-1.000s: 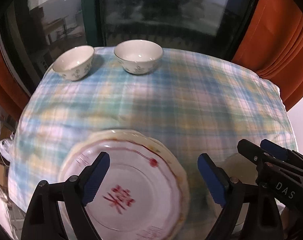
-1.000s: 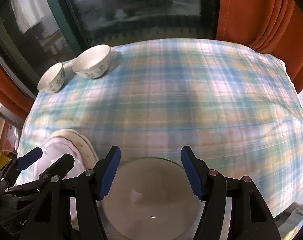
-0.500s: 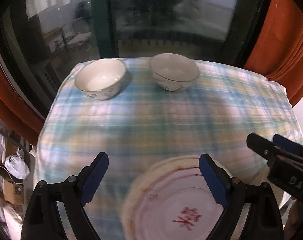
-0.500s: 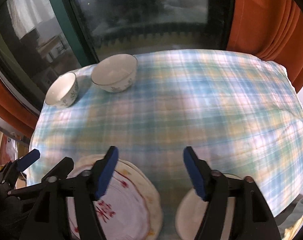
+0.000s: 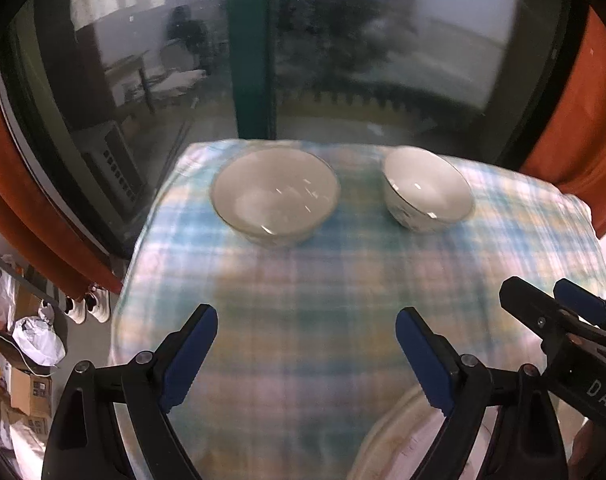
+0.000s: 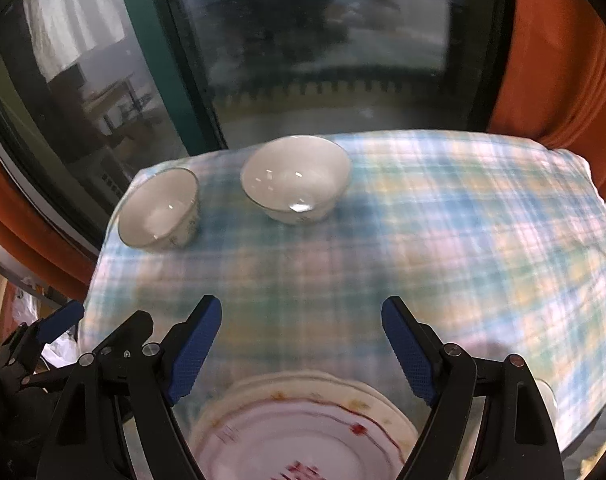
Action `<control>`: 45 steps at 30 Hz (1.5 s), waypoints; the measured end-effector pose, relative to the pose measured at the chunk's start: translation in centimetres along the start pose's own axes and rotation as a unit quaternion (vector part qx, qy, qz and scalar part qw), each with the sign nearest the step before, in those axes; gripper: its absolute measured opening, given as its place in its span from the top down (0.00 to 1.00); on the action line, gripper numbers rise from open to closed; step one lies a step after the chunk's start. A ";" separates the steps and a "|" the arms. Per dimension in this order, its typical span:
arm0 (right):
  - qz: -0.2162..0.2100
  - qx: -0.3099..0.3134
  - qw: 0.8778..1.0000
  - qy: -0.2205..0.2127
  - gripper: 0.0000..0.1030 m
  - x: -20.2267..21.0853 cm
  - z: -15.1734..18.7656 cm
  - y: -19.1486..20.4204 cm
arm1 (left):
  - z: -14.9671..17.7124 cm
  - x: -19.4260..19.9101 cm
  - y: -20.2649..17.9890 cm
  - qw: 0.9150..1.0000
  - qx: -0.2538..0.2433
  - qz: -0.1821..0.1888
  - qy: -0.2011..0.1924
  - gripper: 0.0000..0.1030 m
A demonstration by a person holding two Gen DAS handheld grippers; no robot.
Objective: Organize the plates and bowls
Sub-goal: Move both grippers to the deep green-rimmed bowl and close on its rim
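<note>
Left gripper (image 5: 307,354) spread wide, nothing between the pads, aimed across the checked cloth (image 5: 343,288) at the left bowl (image 5: 275,196), probably its next pick. Right bowl (image 5: 427,190) sits just beside it at the far edge, upright and apart. Plate (image 6: 303,432) lies at the near edge under the right gripper (image 6: 301,344), whose jaws have just been opening and grip nothing.

Glossy ceramic bowls (image 5: 275,196) on soft woven checked cloth (image 5: 303,280)
</note>
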State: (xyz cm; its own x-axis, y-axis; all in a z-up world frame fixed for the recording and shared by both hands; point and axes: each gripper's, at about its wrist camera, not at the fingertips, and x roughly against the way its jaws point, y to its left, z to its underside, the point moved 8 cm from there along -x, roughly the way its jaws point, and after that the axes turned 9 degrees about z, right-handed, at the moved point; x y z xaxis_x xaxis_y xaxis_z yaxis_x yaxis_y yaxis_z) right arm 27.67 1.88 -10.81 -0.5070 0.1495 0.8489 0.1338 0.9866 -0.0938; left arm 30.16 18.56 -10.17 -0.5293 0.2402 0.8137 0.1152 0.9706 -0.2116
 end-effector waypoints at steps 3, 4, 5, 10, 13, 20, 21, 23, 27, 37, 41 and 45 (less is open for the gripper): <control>-0.003 0.007 1.000 -0.008 0.18 -0.6 -1.4 1.6 | -1.2 -0.3 1.0 1.000 -0.003 -0.008 -0.009 0.11; -0.002 0.010 1.000 -0.011 0.18 -0.8 -1.9 2.1 | -1.8 -0.5 1.4 1.000 -0.006 -0.012 -0.013 0.12; 0.000 0.014 1.000 -0.014 0.18 -1.0 -2.3 2.5 | -2.2 -0.7 1.8 1.000 -0.008 -0.016 -0.014 0.12; 0.004 0.029 0.999 -0.037 0.18 -2.4 -4.7 4.8 | -4.2 -1.9 3.4 0.999 -0.001 -0.026 -0.020 0.13; 0.005 0.038 0.998 -0.048 0.18 -3.4 -6.0 5.8 | -5.1 -2.8 4.1 0.999 -0.001 -0.032 -0.021 0.15; 0.007 0.046 0.998 -0.033 0.19 -6.5 -8.2 8.0 | -6.6 -5.5 5.6 0.999 0.000 -0.046 -0.016 0.20; 0.009 0.048 0.998 -0.033 0.19 -7.0 -8.4 8.3 | -6.7 -5.7 5.8 0.999 0.000 -0.049 -0.018 0.20; 0.011 0.054 0.998 -0.035 0.21 -7.6 -8.7 8.9 | -7.0 -6.5 6.0 0.998 -0.001 -0.054 -0.018 0.26; 0.013 0.077 0.997 -0.025 0.32 -9.4 -8.9 10.5 | -6.9 -8.5 6.3 0.999 0.001 -0.042 0.003 0.33; 0.007 0.095 0.995 -0.010 0.44 -12.4 -9.2 12.6 | -6.9 -10.8 7.2 0.998 0.004 -0.052 0.021 0.49; -0.002 0.102 0.995 0.003 0.58 -13.2 -8.9 13.5 | -6.9 -11.3 7.6 0.998 0.002 -0.058 0.027 0.63; -0.014 0.105 0.994 0.012 0.76 -13.9 -8.7 14.3 | -6.8 -11.6 7.6 0.998 0.000 -0.059 0.033 0.73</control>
State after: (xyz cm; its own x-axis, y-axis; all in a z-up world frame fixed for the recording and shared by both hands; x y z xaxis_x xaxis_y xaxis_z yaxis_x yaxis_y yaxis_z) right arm 44.03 13.29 -19.43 -0.4867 0.1231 0.8649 -0.0627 0.9825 -0.1751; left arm 42.88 23.30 -17.52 -0.4819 0.1258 0.8671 0.0566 0.9920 -0.1125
